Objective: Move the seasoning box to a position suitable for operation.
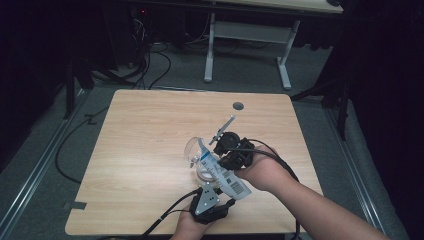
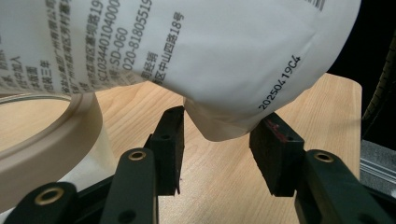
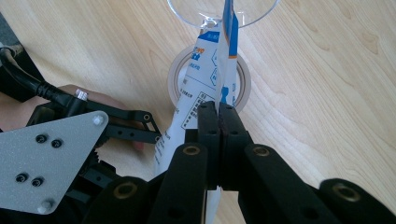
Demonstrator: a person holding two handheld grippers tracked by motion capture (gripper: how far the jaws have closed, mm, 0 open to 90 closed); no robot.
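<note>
Your right hand-held gripper is clenched on the upper edge of the white printed plastic pouch with blue markings, its two black jaws pressed flat together with the film pinched between them; in the high view that gripper sits at about four o'clock from the middle of the light wooden table, with your hand wrapped over it so its jaws are hard to make out there. The pouch hangs slanted, its top leaning into the mouth of a clear glass bowl-shaped vessel at about eleven o'clock from the gripper; the glass is so transparent that its rim and base are hard to tell apart, and in the right gripper view it is cut off by the top edge. Below the pouch lies a beige roll of tape flat on the table, half covered by the pouch. Your left hand-held gripper stands released: its jaws are apart with the rounded bottom corner of the pouch between them, the left pad seeming to brush the film, the right pad at its edge, though contact cannot be told for sure. In the high view this gripper is at six o'clock from the pouch, under its grey plate.
</note>
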